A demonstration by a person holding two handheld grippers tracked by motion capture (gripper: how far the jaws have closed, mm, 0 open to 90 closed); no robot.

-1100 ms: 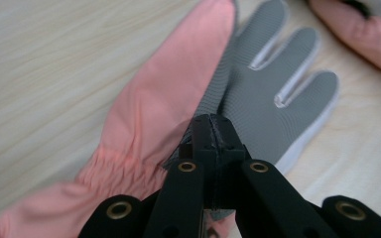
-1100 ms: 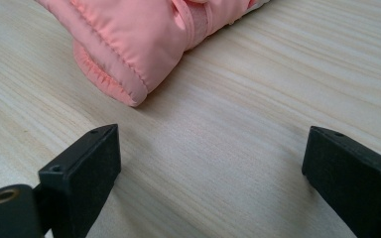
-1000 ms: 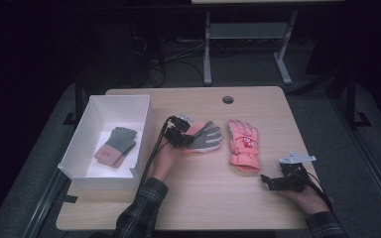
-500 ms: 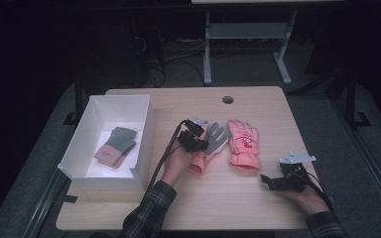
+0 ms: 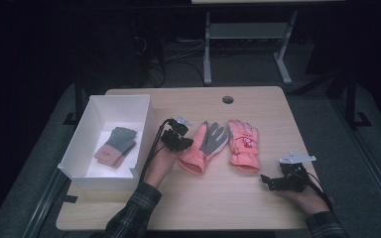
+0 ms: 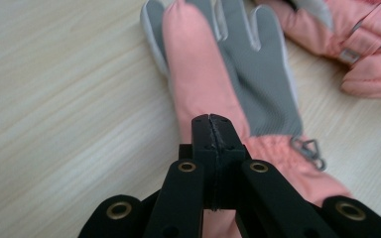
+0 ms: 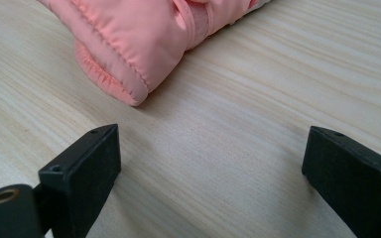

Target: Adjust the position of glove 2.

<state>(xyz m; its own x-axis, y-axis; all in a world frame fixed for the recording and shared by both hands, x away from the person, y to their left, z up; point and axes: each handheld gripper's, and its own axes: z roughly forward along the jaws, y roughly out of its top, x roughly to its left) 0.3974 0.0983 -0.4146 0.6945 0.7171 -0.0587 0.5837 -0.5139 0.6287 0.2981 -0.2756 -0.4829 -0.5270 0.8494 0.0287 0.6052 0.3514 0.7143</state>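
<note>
Left hand-held gripper [image 6: 212,124] is clamped shut on cuff edge of palm-up glove [image 5: 206,146], lying right of white box [image 5: 90,121] on table [image 5: 258,198]; fabric is soft, light, floppy, so grip cuff; right hand-held gripper [image 7: 211,158] is apart, empty.

High view looks down on the table [image 5: 238,198]; both gripper views skim it closely.

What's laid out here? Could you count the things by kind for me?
Pink ski gloves on the table: 2 (palm-up glove, logo glove)
Knit gloves lying in the box: 1 pair
White box: 1
Hand-held tongs: 2 (left tongs, right tongs)
Total: 6
</note>
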